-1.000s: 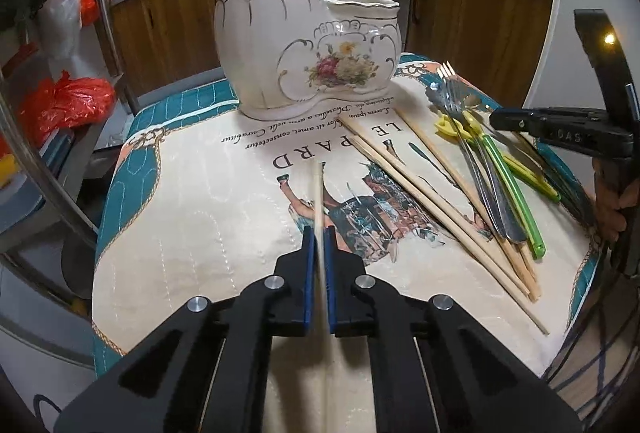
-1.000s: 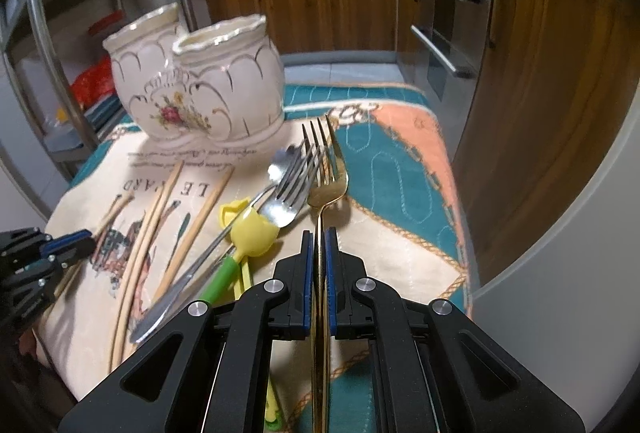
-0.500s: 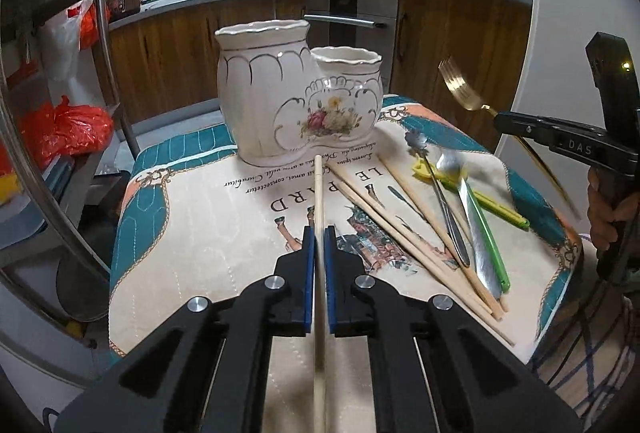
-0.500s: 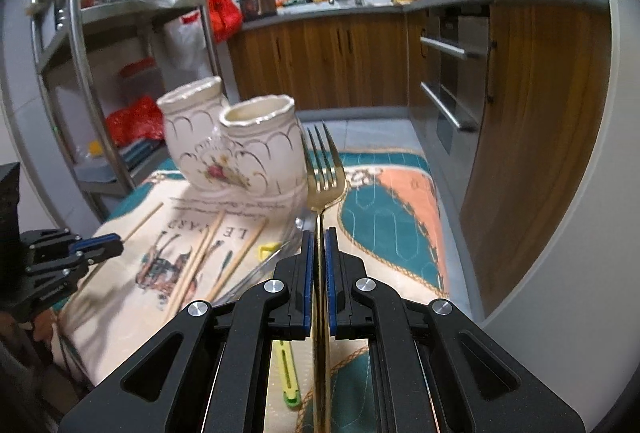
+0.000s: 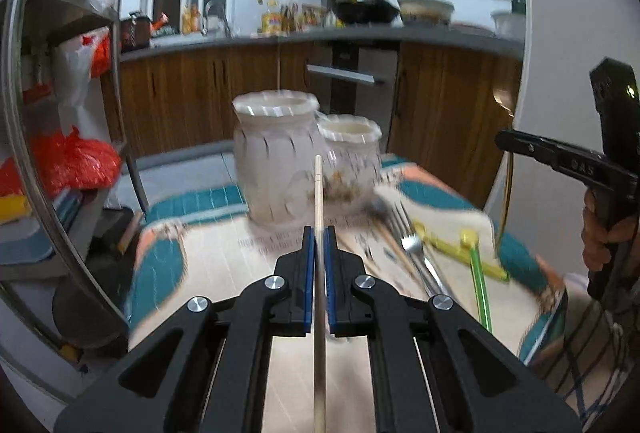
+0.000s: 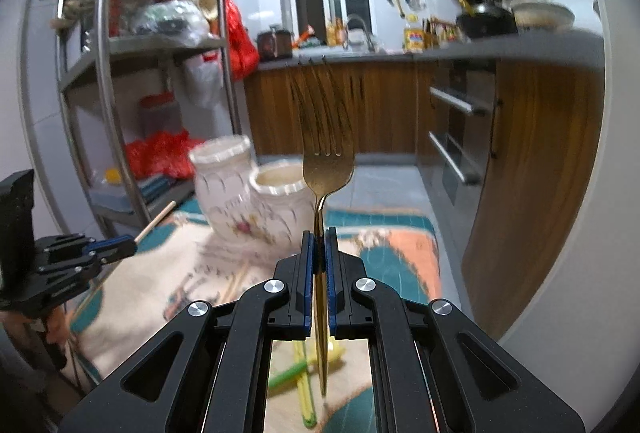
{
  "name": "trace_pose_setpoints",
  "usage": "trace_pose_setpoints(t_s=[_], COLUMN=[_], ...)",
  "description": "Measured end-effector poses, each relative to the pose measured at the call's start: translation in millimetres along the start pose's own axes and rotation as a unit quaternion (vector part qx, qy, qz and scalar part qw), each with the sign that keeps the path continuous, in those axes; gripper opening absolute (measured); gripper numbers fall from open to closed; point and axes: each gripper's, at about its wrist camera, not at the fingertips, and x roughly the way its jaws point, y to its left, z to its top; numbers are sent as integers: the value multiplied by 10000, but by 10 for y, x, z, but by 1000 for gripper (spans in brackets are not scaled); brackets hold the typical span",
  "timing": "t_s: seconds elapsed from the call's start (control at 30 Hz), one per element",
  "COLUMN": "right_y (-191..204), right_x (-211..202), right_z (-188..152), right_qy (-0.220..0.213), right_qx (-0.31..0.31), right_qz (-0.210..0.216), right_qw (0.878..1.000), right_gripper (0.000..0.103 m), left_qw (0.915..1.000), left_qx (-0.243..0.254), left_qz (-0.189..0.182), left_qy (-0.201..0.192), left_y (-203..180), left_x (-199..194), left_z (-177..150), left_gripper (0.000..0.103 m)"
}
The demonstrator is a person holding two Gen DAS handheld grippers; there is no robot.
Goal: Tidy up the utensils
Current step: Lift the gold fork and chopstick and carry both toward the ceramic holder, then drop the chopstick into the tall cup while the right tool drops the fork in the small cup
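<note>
A white two-pot ceramic holder (image 5: pixel 280 161) (image 6: pixel 240 201) with a flower print stands at the far end of the patterned cloth (image 5: pixel 224 273). My left gripper (image 5: pixel 319 233) is shut on a wooden chopstick (image 5: pixel 318 193), lifted off the cloth, its tip in front of the holder. My right gripper (image 6: pixel 319 237) is shut on a gold fork (image 6: pixel 328 161), tines upward, raised above the table. In the left wrist view the right gripper (image 5: pixel 560 161) hangs at the right edge. A silver fork (image 5: pixel 416 253), chopsticks (image 5: pixel 392 253) and green and yellow utensils (image 5: pixel 476 269) lie on the cloth.
A metal shelf rack (image 6: pixel 120 73) with red bags stands left of the table. Wooden cabinets (image 5: pixel 200 101) and an oven (image 6: pixel 456 137) run along the back and right. A person's hand (image 5: pixel 600 233) holds the right gripper's handle.
Both grippers have risen and tilted upward. The chopstick left the cloth and now points at the holder. The gold fork came off the pile and stands high above the table.
</note>
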Motion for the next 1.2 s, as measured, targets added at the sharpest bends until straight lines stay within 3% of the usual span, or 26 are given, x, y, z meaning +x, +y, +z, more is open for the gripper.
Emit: trace_pose_setpoints(t_s=[0.23,0.47,0.8,1.2], right_y=[114,114,43,41], right_x=[59,332,916,1357], right_z=[442,903,1167,1010], right_qy=[-621,-970,-831,-569], right_qx=[-121,218,516,501], right_qz=[116,405,473,376], right_qw=[9979,9942,9941,9964], right_gripper=[7,7,7,7], left_qw=[9954,9862,9840,9872], left_qx=[6,-182,-686,-372], left_qz=[43,-310,-279,-14], left_qy=[-953,-1619,-1621,-1552], left_y=[145,341,605,484], left_x=[-88,145,944,1376], left_z=[550,1248,1752,1617], left_gripper=[5,5,5,5])
